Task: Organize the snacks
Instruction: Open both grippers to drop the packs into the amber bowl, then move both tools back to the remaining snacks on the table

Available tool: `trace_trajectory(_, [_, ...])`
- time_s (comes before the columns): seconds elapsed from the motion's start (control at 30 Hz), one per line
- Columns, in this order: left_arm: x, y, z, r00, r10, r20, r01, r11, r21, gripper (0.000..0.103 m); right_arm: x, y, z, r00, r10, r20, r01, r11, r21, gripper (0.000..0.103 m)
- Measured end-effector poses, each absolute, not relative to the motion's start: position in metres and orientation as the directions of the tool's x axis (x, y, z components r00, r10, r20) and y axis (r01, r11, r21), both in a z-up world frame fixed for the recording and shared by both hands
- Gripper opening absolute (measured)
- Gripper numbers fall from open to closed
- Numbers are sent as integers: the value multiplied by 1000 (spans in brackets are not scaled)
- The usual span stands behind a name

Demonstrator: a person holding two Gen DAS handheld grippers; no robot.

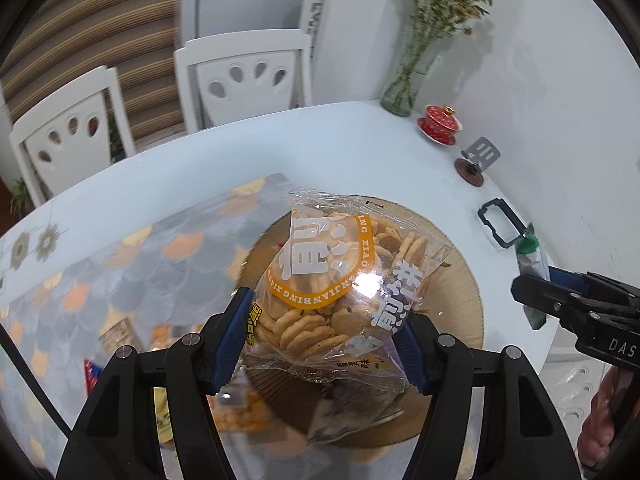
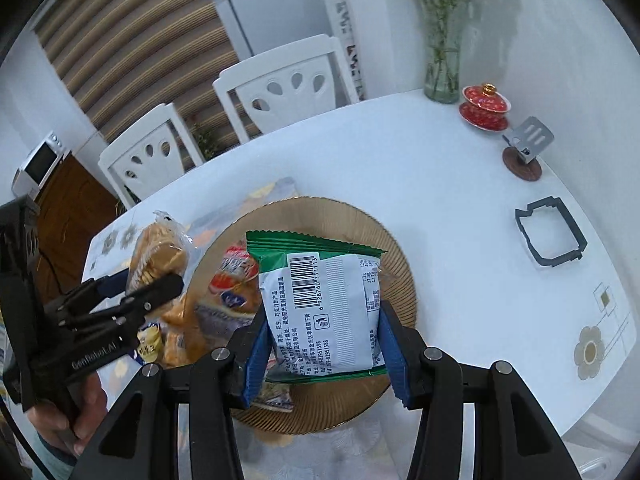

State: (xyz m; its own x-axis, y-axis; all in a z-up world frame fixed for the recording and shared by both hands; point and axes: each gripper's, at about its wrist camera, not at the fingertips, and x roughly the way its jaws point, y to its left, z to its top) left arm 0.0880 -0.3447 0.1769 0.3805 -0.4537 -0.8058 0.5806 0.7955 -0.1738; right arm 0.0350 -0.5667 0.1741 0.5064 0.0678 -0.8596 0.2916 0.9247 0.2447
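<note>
In the left wrist view my left gripper (image 1: 320, 320) is shut on a clear bag of small biscuits (image 1: 344, 280) with an orange ring label, held above a round ribbed gold tray (image 1: 464, 292). In the right wrist view my right gripper (image 2: 324, 340) is shut on a green-and-white snack packet (image 2: 324, 300), barcode side up, over the same tray (image 2: 396, 248). A red-orange snack packet (image 2: 236, 270) lies on the tray's left part. Each gripper shows in the other's view: the right gripper (image 1: 528, 284) with its packet (image 1: 530, 256), the left gripper (image 2: 148, 282) with the biscuit bag (image 2: 160, 256).
More snack packets (image 2: 176, 344) lie on a scale-patterned mat (image 1: 120, 264) left of the tray. At the table's far right stand a glass vase (image 2: 442, 76), a red lidded cup (image 2: 486, 106), a grey stand on a brown coaster (image 2: 528, 144) and a dark rectangular frame (image 2: 550, 236). Two white chairs (image 1: 244, 76) stand behind the table.
</note>
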Motion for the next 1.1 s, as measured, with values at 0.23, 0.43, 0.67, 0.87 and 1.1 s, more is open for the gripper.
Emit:
trace_trajectory(0.23, [92, -375, 173, 366, -447, -816, 602, 782, -159, 65, 47, -578, 161, 484, 83, -871, 314, 913, 261, 50])
trace_trajectory(0.43, [102, -377, 161, 316, -431, -845, 567, 800, -196, 69, 52, -584, 145, 454, 103, -885, 333, 902, 276, 69])
trace_trajectory(0.67, [103, -345, 162, 326, -430, -842, 531, 820, -213, 69, 46, -586, 134, 426, 132, -895, 354, 886, 299, 69])
trace_trajectory(0.87, [104, -299, 154, 335, -401, -852, 455, 861, -226, 69, 45, -564, 135, 418, 143, -897, 322, 900, 294, 69])
trace_trajectory(1.1, [107, -218, 159, 386, -355, -852, 316, 918, -239, 69, 50, -523, 142, 421, 172, -890, 266, 915, 303, 69])
